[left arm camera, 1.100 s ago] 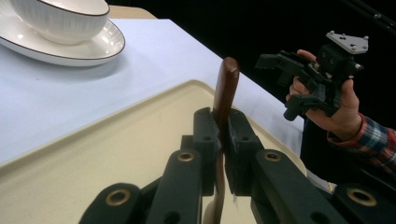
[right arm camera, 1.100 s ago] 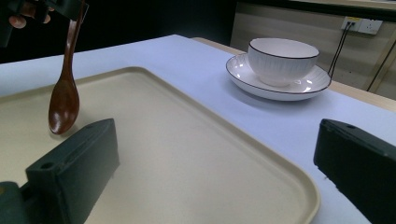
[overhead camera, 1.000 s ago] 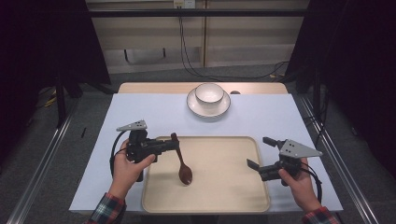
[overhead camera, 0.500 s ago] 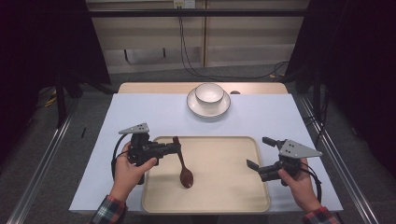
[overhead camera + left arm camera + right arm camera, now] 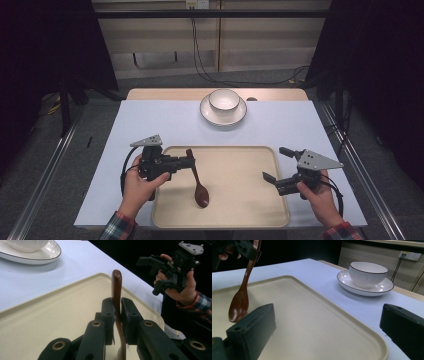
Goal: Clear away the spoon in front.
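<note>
At the near edge of the table, the person's two hands came up from below, each gripping a tool. The left hand held the left gripper level over the left rim of the beige tray, its jaws pinched tight on the upper handle of a brown wooden spoon. In the left gripper view the handle stood between the two black jaws and rose above them, rounded tip uppermost. The spoon hung with its bowl down toward the tray (from the right gripper view, the bowl sat at or just above the tray floor; contact could not be told).

The right hand held the right gripper over the tray's right edge, jaws spread wide with nothing between them, pointing toward the spoon but well apart from it. The tray lay on a pale blue-white cloth covering the table.

Farther off, near the far edge of the table, a white bowl with a dark rim sat on a white saucer, well apart from the tray.
</note>
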